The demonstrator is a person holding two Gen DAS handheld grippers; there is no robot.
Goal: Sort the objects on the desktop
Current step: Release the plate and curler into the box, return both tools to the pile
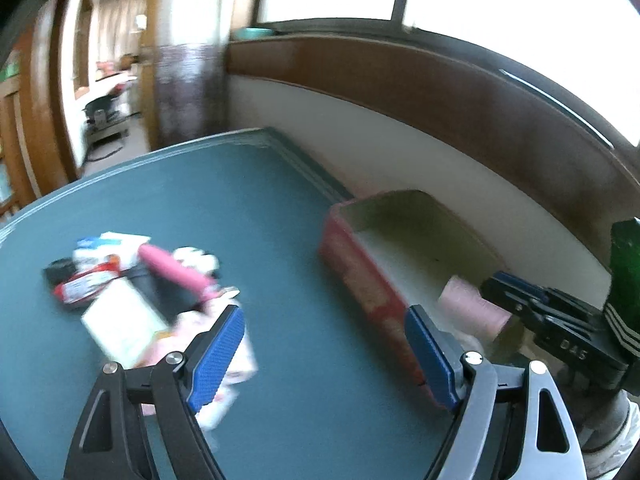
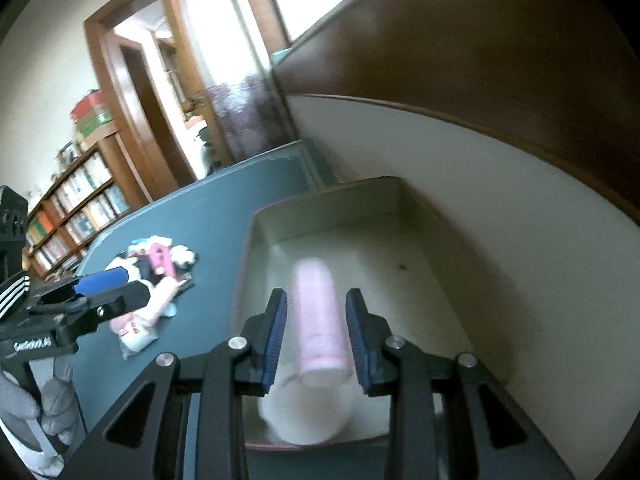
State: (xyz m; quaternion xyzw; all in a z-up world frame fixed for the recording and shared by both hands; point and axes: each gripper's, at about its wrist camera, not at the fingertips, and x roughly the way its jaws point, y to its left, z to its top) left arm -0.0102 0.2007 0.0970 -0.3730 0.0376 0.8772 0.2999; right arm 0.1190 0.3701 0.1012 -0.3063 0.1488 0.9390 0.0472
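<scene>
A pink cylinder [image 2: 318, 320] lies lengthwise between the pads of my right gripper [image 2: 317, 294], blurred, with a thin gap on each side; the jaws stand slightly apart and do not press on it. It hangs low inside the red box [image 2: 248, 248], over a white blurred object [image 2: 308, 412]. In the left wrist view the same cylinder [image 1: 476, 308] sits in the box [image 1: 360, 264] just ahead of the right gripper [image 1: 500, 284]. My left gripper [image 1: 324, 312] is open wide and empty over the green table [image 1: 240, 184]. It hovers between the box and a pile of packets [image 1: 120, 280].
The pile holds a pink-handled item [image 1: 176, 272], a white card and a pink-white packet [image 1: 236, 360]. The box stands against the wall at the table's far right edge. A gloved hand [image 2: 52, 400] holds the left gripper [image 2: 116, 280]. A bookshelf [image 2: 80, 200] stands beyond the table.
</scene>
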